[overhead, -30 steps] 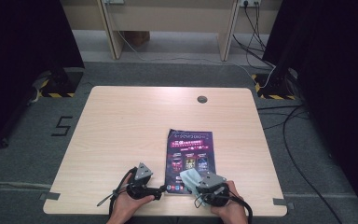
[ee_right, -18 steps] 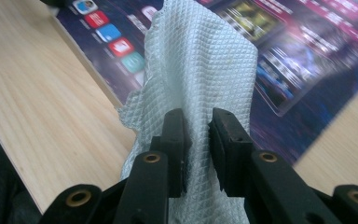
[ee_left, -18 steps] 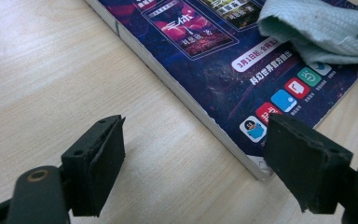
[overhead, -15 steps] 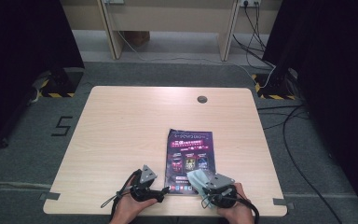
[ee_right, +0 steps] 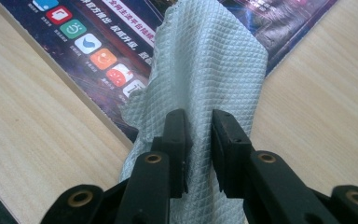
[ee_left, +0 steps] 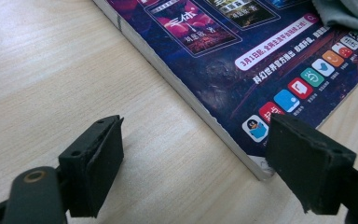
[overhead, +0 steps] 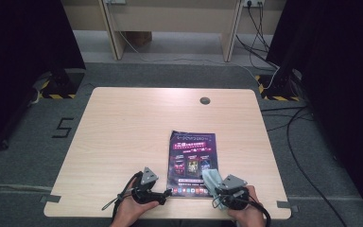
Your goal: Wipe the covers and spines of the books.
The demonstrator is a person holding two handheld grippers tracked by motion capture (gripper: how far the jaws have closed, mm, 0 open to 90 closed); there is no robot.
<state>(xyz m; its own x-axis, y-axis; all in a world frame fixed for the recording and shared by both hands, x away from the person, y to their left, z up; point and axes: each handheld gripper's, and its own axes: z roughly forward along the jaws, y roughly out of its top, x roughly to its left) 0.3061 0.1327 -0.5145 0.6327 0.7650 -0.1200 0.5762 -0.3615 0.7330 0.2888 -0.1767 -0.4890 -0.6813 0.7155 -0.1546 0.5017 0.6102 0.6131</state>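
A dark purple magazine (overhead: pixel 192 161) lies flat near the front of the wooden table (overhead: pixel 137 123). My left gripper (overhead: pixel 166 193) stands open at the magazine's near left corner. In the left gripper view its jaws (ee_left: pixel 196 154) straddle that corner of the magazine (ee_left: pixel 223 56) without touching it. My right gripper (overhead: pixel 216 190) is shut on a pale blue-grey cloth (overhead: pixel 211 178) that lies over the magazine's near right corner. In the right gripper view the cloth (ee_right: pixel 214 60) is pinched between the jaws (ee_right: pixel 199 126) and spreads forward over the magazine (ee_right: pixel 102 32).
A round cable hole (overhead: pixel 205 100) sits at the table's far edge. The table's front edge runs just under both hands. Cables (overhead: pixel 283 71) trail on the floor at the right, and a "5" mark (overhead: pixel 62 127) is on the floor at the left.
My right gripper has slid a little to the right along the magazine's near edge, dragging the cloth with it. The left gripper has stayed in place.
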